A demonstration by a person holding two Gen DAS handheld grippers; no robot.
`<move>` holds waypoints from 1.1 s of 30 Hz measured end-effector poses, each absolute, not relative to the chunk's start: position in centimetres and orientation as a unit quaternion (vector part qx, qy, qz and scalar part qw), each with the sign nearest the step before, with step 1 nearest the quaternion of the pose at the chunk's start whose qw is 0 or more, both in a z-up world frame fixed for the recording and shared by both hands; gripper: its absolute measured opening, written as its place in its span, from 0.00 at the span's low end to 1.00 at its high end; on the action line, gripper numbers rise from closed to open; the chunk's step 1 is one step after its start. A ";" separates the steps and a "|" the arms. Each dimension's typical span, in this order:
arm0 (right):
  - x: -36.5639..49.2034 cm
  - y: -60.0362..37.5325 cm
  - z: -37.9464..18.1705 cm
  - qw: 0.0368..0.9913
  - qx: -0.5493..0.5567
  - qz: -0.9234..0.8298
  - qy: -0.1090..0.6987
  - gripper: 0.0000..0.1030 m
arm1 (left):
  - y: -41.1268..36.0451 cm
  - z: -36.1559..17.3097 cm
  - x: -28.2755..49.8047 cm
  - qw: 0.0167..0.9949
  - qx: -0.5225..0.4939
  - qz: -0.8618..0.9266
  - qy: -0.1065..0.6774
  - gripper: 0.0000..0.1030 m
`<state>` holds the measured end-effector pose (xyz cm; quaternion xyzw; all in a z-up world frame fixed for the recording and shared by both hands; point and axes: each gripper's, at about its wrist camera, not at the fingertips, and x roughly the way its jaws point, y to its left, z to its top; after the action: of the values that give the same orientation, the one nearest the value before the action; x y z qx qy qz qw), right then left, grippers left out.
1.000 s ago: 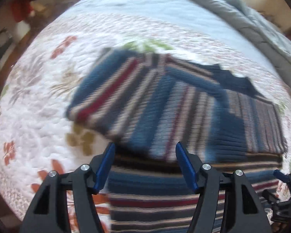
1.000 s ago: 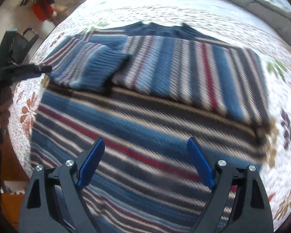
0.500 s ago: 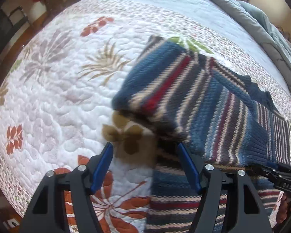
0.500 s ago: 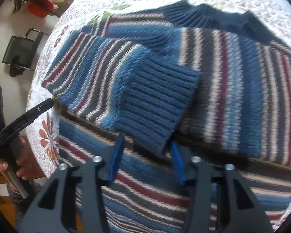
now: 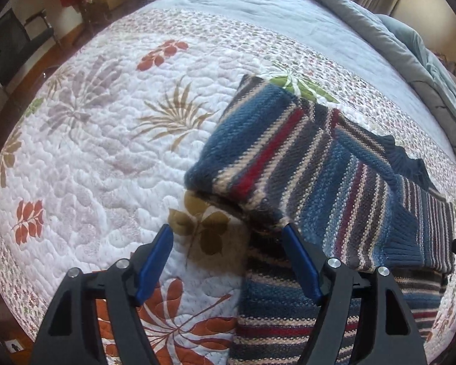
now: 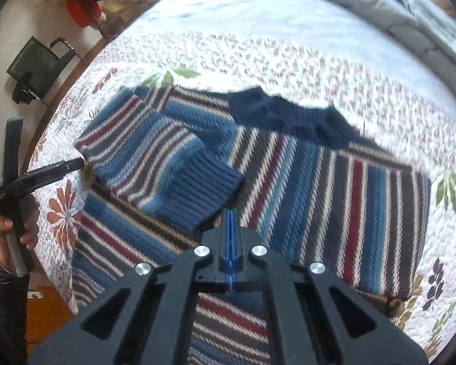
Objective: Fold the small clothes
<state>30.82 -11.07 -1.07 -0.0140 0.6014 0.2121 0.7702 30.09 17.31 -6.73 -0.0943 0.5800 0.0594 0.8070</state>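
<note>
A floral quilt covers the bed. On it lies the striped sweater, one sleeve folded across its body. The left gripper stands spread, its jaws just widened, over the sleeve's edge, grasping nothing. The right gripper is clenched tight, nothing visibly between its blue pads.

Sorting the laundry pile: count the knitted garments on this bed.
1: a blue, red and cream striped knitted sweater lying on the floral quilted bedspread, one sleeve folded across its body. Others may lie outside view.
</note>
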 end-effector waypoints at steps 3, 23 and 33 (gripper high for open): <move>31.0 -10.5 -3.7 0.742 0.007 0.219 0.634 0.27 | 16.4 -7.0 30.0 0.802 -0.095 0.048 0.587 0.73; 32.3 -8.0 -4.0 0.758 0.015 0.233 0.610 0.08 | 15.8 -7.7 30.3 0.803 -0.072 0.042 0.591 0.80; 32.9 -19.8 0.8 0.807 -0.025 0.125 0.576 0.08 | 13.4 -7.1 31.2 0.811 -0.054 0.039 0.582 0.80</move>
<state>32.88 -19.85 0.75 -0.0250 0.5762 0.1252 0.8072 31.19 13.36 -7.11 -0.0536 0.5818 0.0394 0.8106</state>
